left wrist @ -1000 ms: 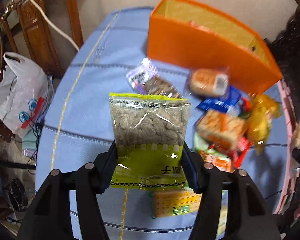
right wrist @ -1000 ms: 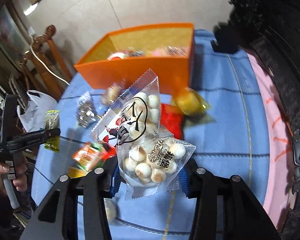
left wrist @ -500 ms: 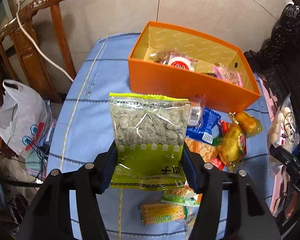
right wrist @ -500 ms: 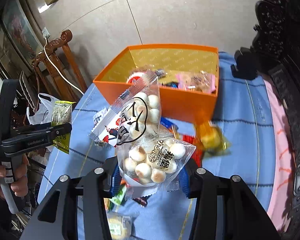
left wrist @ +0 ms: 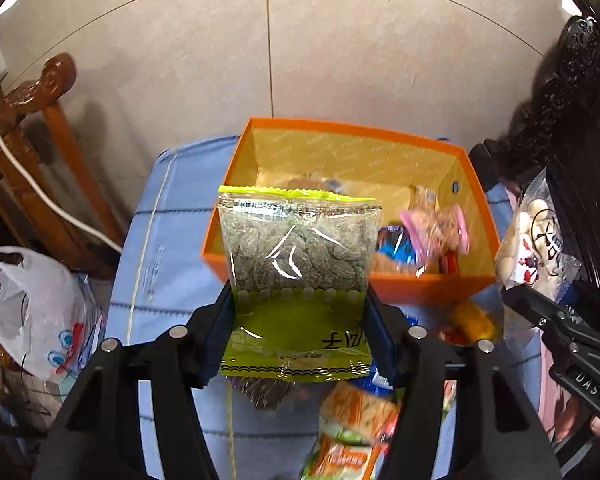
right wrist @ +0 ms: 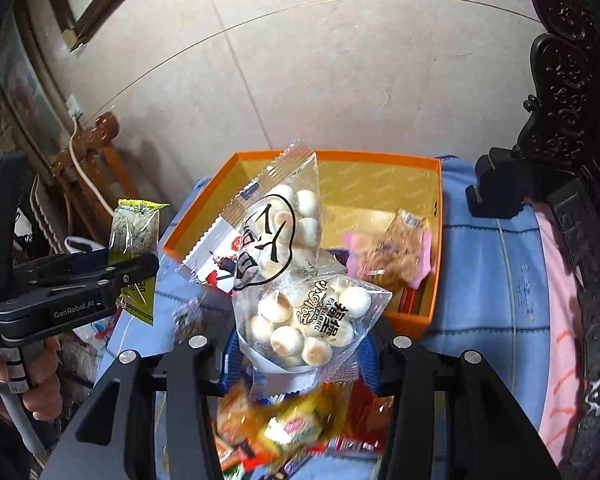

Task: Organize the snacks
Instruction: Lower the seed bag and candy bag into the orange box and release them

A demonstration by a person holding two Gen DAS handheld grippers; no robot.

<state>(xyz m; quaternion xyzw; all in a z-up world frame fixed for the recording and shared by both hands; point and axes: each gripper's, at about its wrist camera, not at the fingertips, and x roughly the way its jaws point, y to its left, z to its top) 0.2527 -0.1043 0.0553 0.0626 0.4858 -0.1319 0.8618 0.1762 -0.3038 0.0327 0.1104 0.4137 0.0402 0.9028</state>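
Observation:
My left gripper (left wrist: 300, 336) is shut on a green-and-clear bag of seeds (left wrist: 298, 264), held upright in front of the orange box (left wrist: 432, 286). My right gripper (right wrist: 300, 356) is shut on clear bags of round white candies (right wrist: 296, 280), held above the table before the same orange box (right wrist: 420, 322). The box holds several snacks, among them a pink packet (left wrist: 436, 228). The right gripper with the candy bags shows at the right edge of the left wrist view (left wrist: 540, 248). The left gripper with the seed bag shows at the left of the right wrist view (right wrist: 136, 248).
Loose snack packets (left wrist: 356, 420) lie on the blue tablecloth (left wrist: 168, 264) below both grippers. A wooden chair (left wrist: 40, 128) and a white plastic bag (left wrist: 36, 312) are to the left. Dark carved furniture (right wrist: 572, 128) stands to the right. A tiled wall is behind the box.
Both grippers have risen and tilted up, bringing the box's inside into view and closer. Each still holds its bag.

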